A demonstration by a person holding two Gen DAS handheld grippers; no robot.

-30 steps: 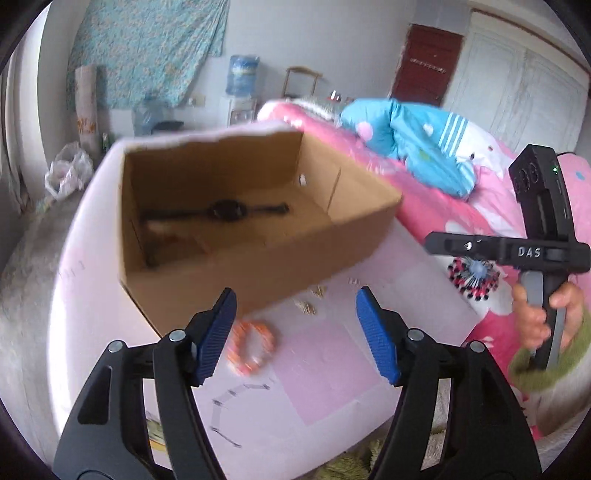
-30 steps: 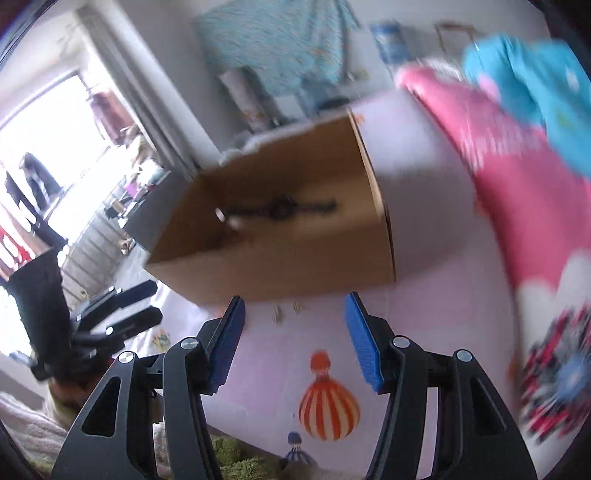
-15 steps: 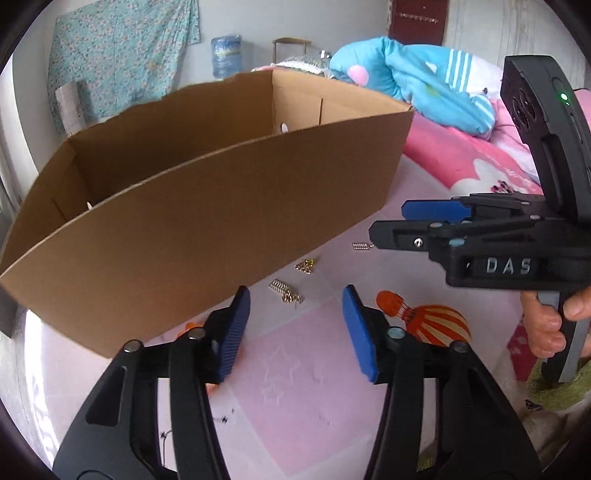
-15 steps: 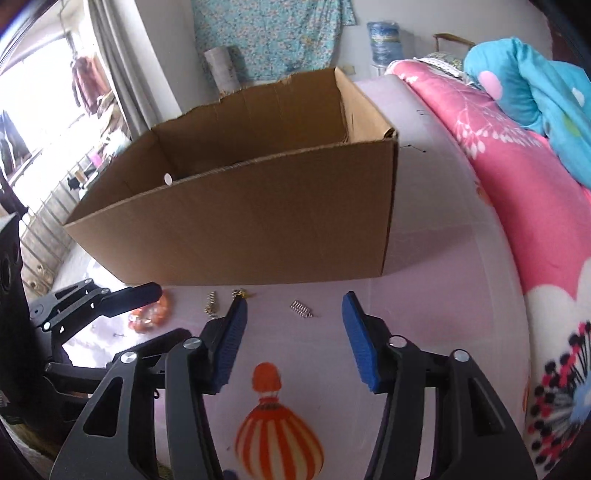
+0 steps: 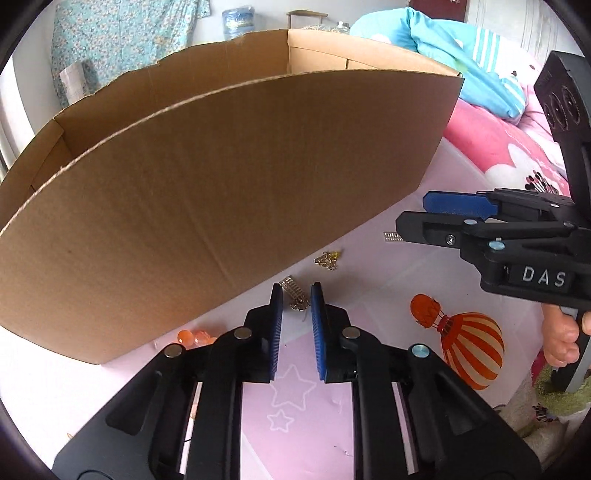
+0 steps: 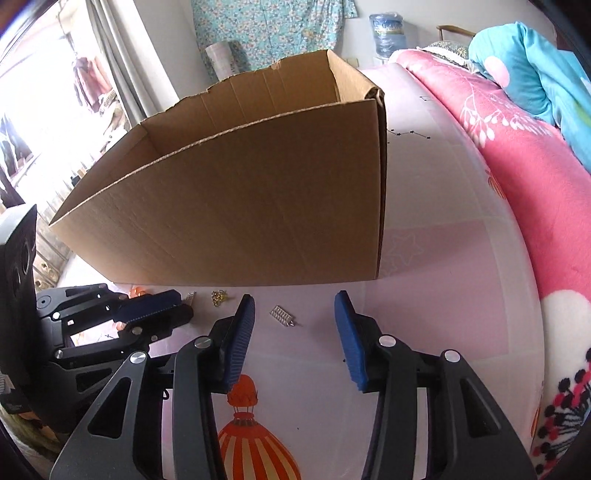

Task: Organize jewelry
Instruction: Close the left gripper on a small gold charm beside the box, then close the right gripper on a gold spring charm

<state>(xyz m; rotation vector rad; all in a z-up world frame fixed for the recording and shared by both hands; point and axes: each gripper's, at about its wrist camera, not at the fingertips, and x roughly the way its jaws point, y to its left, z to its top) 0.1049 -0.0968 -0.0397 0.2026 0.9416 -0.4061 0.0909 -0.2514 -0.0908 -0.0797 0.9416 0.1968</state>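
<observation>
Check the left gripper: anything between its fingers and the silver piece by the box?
Nothing visible. The left gripper has its jaws narrowed around the silver piece on the mat. Onward, the cardboard box near wall rises between the piece and the box interior.

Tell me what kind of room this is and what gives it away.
Most likely a bedroom at home. The work goes on atop a bed with a pink printed sheet, a pink floral blanket and a blue quilt bunched beside it. A curtained window and a water bottle stand behind the cardboard box.
</observation>
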